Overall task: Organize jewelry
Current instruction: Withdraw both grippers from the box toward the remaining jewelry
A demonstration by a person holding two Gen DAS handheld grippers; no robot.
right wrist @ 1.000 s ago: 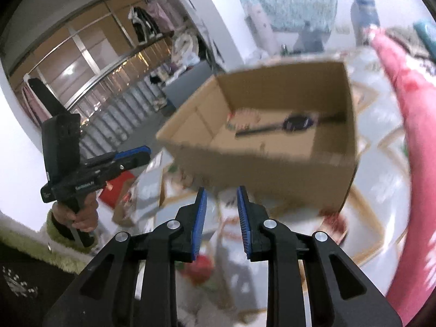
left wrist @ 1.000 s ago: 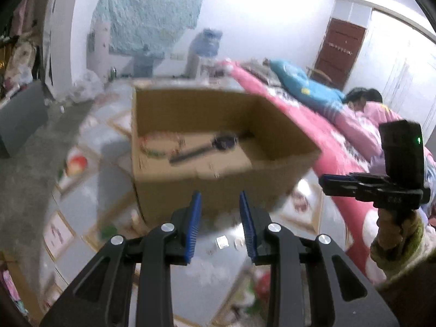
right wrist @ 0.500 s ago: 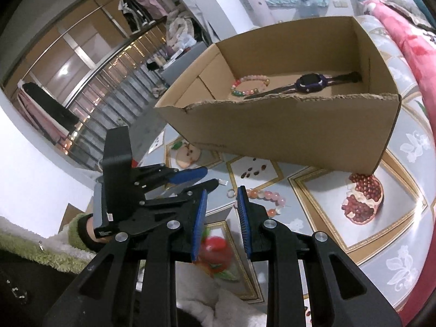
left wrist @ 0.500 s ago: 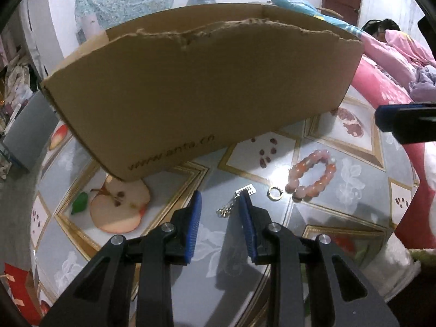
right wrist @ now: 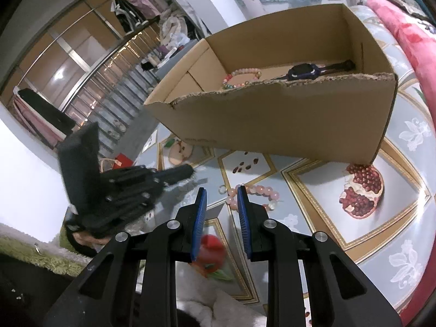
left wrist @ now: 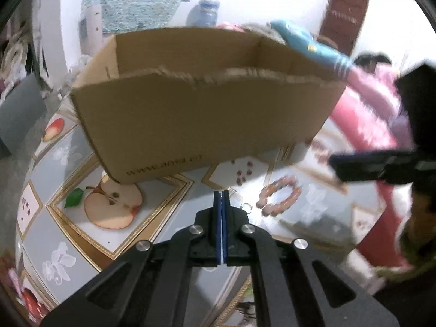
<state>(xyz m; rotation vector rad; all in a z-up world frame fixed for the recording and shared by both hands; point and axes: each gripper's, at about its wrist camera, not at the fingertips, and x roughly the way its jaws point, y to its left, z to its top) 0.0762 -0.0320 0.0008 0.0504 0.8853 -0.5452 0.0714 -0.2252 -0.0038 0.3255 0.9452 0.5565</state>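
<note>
My left gripper point(left wrist: 221, 194) is low over the table in front of the cardboard box point(left wrist: 190, 125), its blue pads pressed together just where a small silver chain lay. The chain is hidden between them. A small ring point(left wrist: 246, 206) and a pink bead bracelet point(left wrist: 279, 196) lie on the table just to its right. My right gripper point(right wrist: 221, 194) is open and empty, hovering just short of the same bracelet point(right wrist: 256, 194) and ring point(right wrist: 222, 190). Inside the box point(right wrist: 272, 125) lie a dark watch point(right wrist: 302, 71) and a coloured bead bracelet point(right wrist: 241, 77).
The table point(left wrist: 68, 256) has a grey cloth printed with fruit. A pink bed point(left wrist: 362, 125) with a person lying on it borders the table's right side. A red object point(right wrist: 211, 248) sits near the front edge below my right gripper.
My left gripper came down to the table in front of the box and shut where the small chain lay. The right gripper sank slightly toward the pink bracelet and stayed open.
</note>
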